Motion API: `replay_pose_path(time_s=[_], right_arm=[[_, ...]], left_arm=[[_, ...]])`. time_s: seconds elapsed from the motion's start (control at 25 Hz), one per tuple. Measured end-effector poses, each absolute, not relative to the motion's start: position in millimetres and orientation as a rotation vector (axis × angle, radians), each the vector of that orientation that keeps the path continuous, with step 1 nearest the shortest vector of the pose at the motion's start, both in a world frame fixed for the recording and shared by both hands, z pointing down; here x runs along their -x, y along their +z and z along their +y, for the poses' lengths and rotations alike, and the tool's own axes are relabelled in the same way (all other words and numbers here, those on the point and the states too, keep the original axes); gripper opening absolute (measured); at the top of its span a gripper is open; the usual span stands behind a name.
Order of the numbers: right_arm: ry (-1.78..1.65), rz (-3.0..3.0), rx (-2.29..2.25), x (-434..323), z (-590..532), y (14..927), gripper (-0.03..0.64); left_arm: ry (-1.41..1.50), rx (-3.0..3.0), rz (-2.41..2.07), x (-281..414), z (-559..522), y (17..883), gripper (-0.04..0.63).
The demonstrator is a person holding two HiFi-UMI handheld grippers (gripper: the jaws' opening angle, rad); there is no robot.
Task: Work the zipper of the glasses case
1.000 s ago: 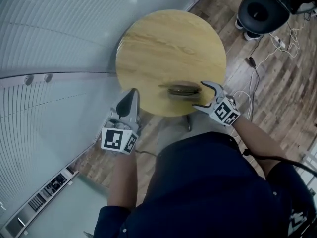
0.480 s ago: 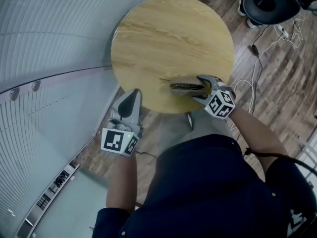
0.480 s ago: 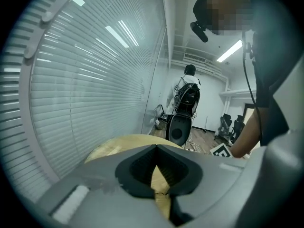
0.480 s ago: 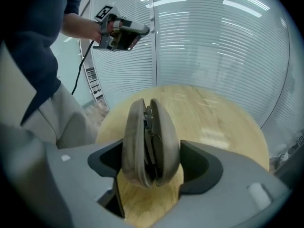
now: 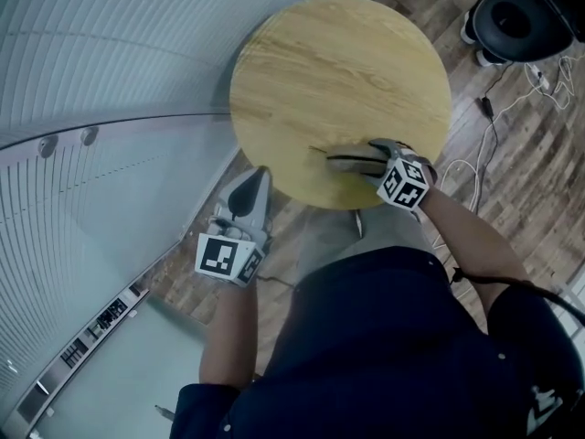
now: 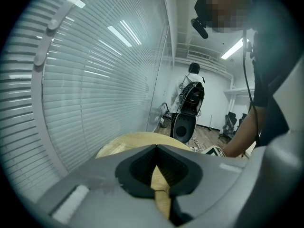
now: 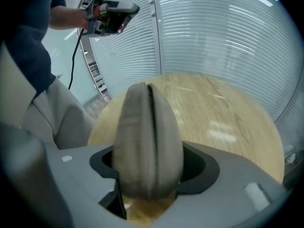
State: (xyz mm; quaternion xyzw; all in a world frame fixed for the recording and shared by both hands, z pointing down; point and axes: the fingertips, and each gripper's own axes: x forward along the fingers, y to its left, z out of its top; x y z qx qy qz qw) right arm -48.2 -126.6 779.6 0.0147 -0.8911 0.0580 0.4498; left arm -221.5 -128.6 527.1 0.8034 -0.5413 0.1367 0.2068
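1. While your right gripper (image 5: 370, 161) straddles the right end of the glasses case (image 5: 345, 162), its jaws have just been closing. In the right gripper view they press on the case's two flanks, so it is clamped.
2. You have the case near the lower edge of the round table (image 5: 338, 62), with its long axis running left to right across the head view. From the right gripper it runs straight up the frame, zipper seam (image 7: 151, 122) on top.
3. Your left gripper (image 5: 259, 174) hangs at the lower left, off the table and well apart from the case, jaws pressed together on nothing.
4. By my reading, the case's free left end faces that left gripper, so its path is up and right. The pull itself cannot be made out.
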Motion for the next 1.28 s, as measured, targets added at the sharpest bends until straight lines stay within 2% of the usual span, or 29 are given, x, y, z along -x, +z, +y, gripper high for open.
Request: replay_pose_path(time_s=[0.04,0.44,0.68,0.8,0.88,0.92,0.96,1.04,1.08,1.28], right_arm=[[0.155,-2.221,-0.040,51,-125,777,0.311],[0.428,-2.477,-0.286,43,-140,709,0.295],[0.583,-2.674,-0.432,26,-172,630,0.293],[0.641,-2.802,-0.508,20,-191,577,0.293],[0.670,-2.876,-0.548,19,-198,540,0.293],[0.676,-2.913,-0.557,20,-200,522,0.294],[0.672,-2.951,-0.559,22,-202,503,0.293],[0.643,-3.026,-0.555,26,-206,467,0.293],[0.624,-3.061,-0.551,28,-208,450,0.294],[0.596,-3.220,-0.496,38,-197,382,0.294]], left_arm=[[0.383,-2.228,-1.511,224,-126,528,0.002],[0.349,-2.308,-1.419,209,-137,523,0.002],[0.248,-2.397,-1.244,176,-155,516,0.006],[0.186,-2.398,-1.136,153,-163,515,0.037],[0.083,-2.407,-1.029,136,-164,505,0.078],[-0.001,-2.407,-0.944,125,-164,496,0.125],[-0.094,-2.399,-0.852,113,-164,485,0.188],[-0.257,-2.388,-0.714,94,-172,460,0.376],[-0.315,-2.397,-0.679,88,-178,447,0.405],[-0.578,-2.448,-0.566,79,-190,380,0.405]])
